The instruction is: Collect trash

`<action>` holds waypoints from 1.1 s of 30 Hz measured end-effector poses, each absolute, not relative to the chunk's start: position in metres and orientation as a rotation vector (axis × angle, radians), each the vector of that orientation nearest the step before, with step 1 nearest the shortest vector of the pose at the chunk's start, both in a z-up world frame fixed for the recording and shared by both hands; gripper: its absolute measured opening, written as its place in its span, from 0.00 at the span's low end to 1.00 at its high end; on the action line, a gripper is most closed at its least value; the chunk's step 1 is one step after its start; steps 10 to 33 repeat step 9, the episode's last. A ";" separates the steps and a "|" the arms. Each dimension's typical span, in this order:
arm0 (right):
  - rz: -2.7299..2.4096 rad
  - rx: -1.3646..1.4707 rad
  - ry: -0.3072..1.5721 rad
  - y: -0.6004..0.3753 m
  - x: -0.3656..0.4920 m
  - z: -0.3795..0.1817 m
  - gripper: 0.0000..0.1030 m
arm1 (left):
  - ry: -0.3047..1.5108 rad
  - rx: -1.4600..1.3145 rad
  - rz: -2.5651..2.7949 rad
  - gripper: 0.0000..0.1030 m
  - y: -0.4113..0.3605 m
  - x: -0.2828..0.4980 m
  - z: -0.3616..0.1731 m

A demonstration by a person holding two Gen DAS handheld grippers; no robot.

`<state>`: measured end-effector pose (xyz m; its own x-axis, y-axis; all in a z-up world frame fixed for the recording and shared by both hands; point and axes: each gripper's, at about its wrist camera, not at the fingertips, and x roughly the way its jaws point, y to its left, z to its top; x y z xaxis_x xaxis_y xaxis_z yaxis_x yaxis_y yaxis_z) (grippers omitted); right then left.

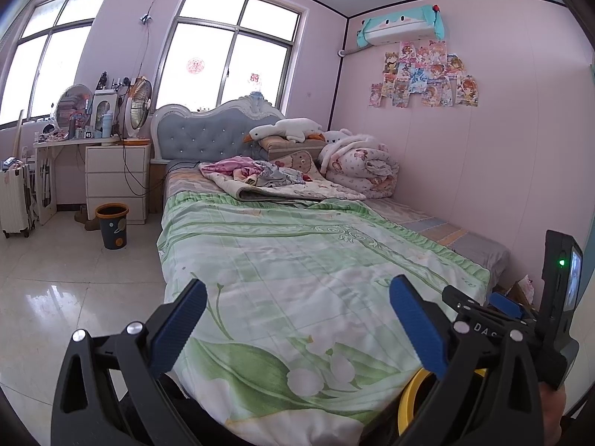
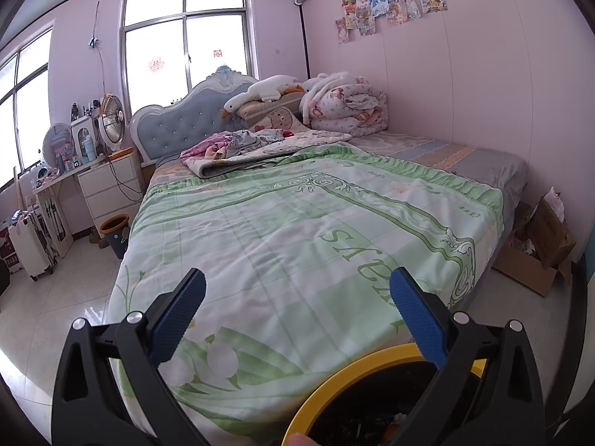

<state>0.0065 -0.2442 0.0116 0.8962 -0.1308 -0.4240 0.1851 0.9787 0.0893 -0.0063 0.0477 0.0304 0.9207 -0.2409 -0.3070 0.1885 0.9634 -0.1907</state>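
Off the bed's left edge, near its head, a dark wastebasket with an orange rim stands on the tiled floor, just in front of the white drawer unit. My left tongs hang over the foot of the bed, blue pads spread wide with nothing between them. The green floral quilt runs up to a heap of bedding and a plush goose at the headboard. My right tongs are likewise spread and empty (also at the foot edge). Below them sits a yellow-rimmed bin, dark inside, with bits of trash showing, though too murky to tell what. A cardboard box rests on the floor by the bed's right corner.
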 end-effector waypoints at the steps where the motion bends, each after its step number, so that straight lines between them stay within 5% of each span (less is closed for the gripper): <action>1: -0.164 0.129 0.430 -0.244 0.007 0.011 0.92 | 0.338 -0.160 -0.223 0.92 0.047 -0.006 0.031; 33: -0.165 0.130 0.431 -0.244 0.006 0.010 0.92 | 0.350 -0.166 -0.232 0.92 0.048 -0.005 0.030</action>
